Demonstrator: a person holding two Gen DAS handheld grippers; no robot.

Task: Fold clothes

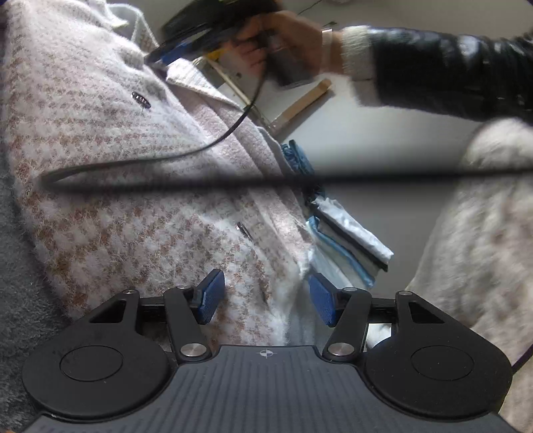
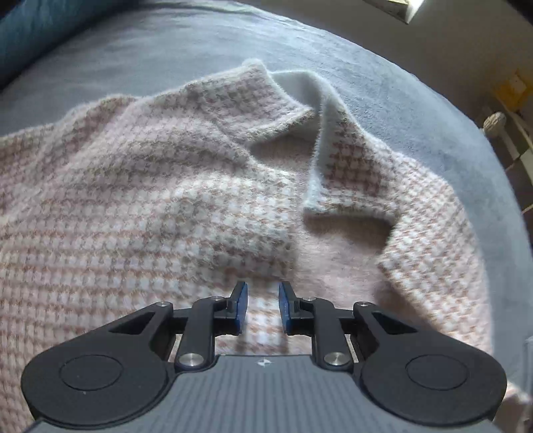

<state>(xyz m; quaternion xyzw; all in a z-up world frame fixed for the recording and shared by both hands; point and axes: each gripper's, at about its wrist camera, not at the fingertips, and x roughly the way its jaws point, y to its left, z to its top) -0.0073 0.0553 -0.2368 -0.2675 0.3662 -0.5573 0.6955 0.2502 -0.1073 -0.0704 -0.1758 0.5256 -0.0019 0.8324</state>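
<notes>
A fuzzy pink and white houndstooth cardigan lies spread on a grey bed cover. It has dark buttons. My left gripper is open, its blue pads straddling the cardigan's front edge just above the cloth. In the right wrist view the cardigan fills the frame, with its collar folded open. My right gripper is open with a narrow gap, low over the fabric, holding nothing. It also shows in the left wrist view, held in a hand over the collar.
A black cable runs across the cardigan. Folded blue and white items lie on the floor beside the bed. A wooden strip lies further off. A blue pillow is at the far left. The person's sleeve crosses above.
</notes>
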